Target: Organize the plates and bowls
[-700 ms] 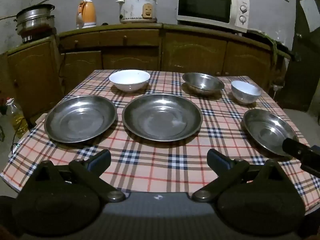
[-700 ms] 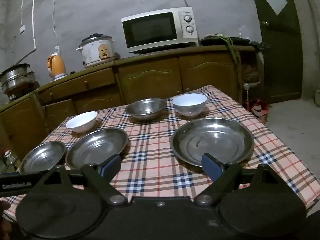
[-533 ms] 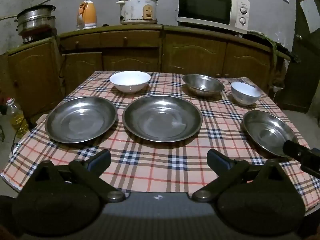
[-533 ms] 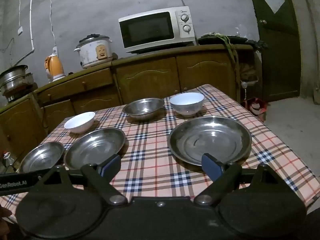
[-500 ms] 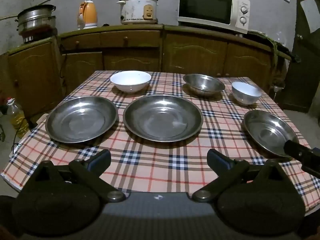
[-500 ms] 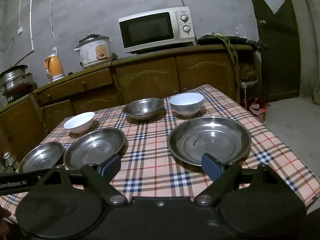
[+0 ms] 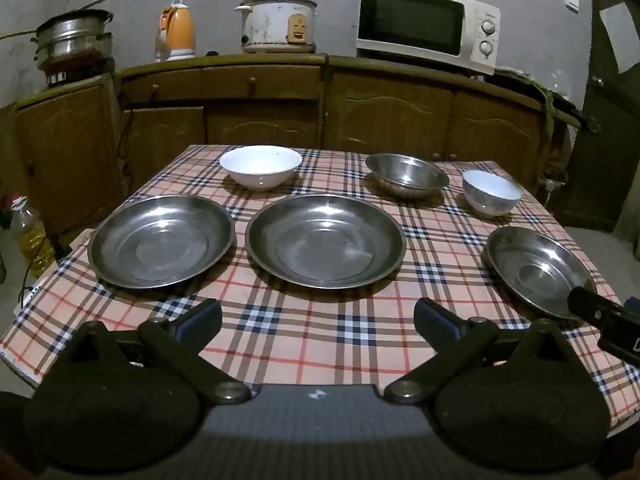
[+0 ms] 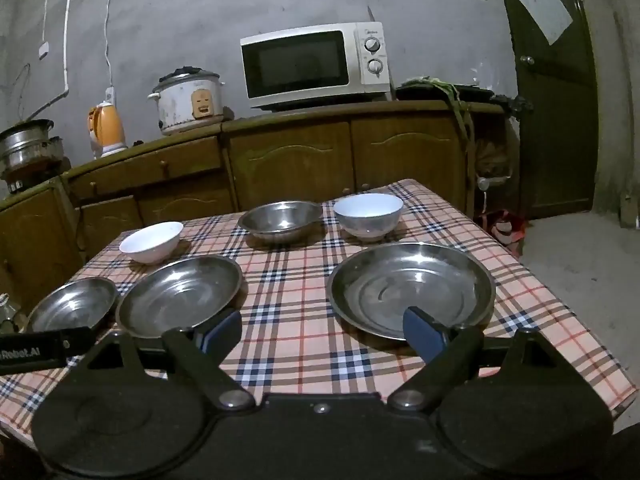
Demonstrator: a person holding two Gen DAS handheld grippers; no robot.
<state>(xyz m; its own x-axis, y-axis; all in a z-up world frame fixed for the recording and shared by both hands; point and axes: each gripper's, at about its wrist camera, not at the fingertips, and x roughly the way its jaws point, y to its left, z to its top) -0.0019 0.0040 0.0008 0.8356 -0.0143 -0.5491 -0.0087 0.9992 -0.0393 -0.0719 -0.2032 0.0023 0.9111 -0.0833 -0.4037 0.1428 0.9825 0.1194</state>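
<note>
The left tongs (image 7: pixel 316 318) hang above the near edge of the table (image 7: pixel 304 344), spread wide, with nothing between the fingers; the right tongs (image 8: pixel 322 332) hang above the same edge, further to the right, also spread wide and holding nothing.

Ahead of the left tongs, a little to the left, lies the left plate (image 7: pixel 162 240); straight ahead lies the middle plate (image 7: pixel 325 240), just beside the first and not touching it; far to the right, well apart from both, lies the right plate (image 7: pixel 538 270), and the tip of the right tongs covers its near rim in this view.

Behind the plates stands a row of bowls: the wide white bowl (image 7: pixel 260 167) beyond the gap between the left plate and the middle plate; the steel bowl (image 7: pixel 407 175) beyond the right side of the middle plate; the small white bowl (image 7: pixel 491 197) just right of the steel one and apart from it.

In the right wrist view the right plate (image 8: pixel 410 294) lies directly ahead of the right finger (image 8: pixel 424 332), whose tip covers the near rim; whether it touches, I cannot tell; the middle plate (image 8: pixel 180 294) lies ahead of the left finger (image 8: pixel 220 330).

Beyond the table stands a cabinet (image 7: pixel 328 116) with a microwave (image 7: pixel 426 42), a rice cooker (image 7: pixel 278 26) and an orange kettle (image 7: pixel 176 34) on top; a bottle (image 7: pixel 32 238) stands on the floor, left of the table.
</note>
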